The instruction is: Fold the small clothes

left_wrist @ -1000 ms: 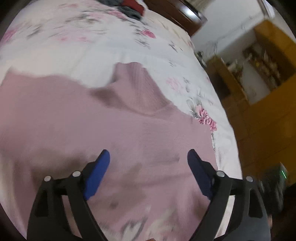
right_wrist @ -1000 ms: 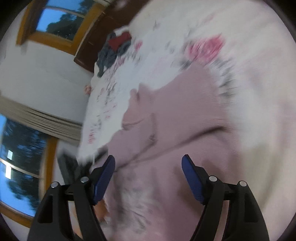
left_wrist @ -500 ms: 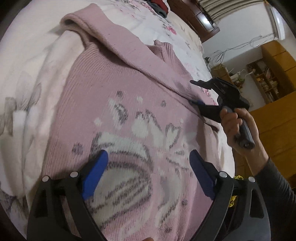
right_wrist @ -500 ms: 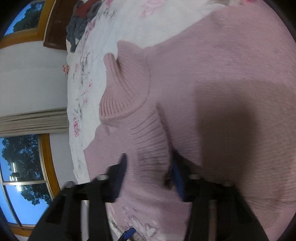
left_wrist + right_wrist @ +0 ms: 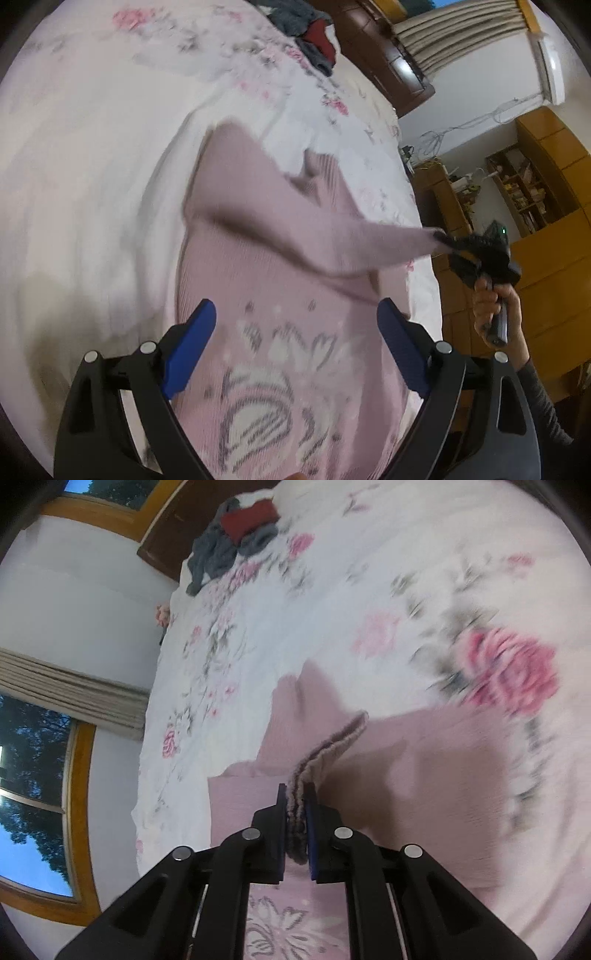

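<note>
Now right claw (image 5: 296,810) clamping sleeve (image 5: 325,751).

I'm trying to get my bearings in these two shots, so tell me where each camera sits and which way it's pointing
Left wrist: sits on the open left gripper, looking along its blue fingers over the pink sweater on the floral bedspread; the person's right hand shows holding the right gripper.
Right wrist: sits on the right gripper, shut on a sweater sleeve, facing the window wall.
Shared: the sweater, the bedspread, and the grey and red clothes pile.
</note>
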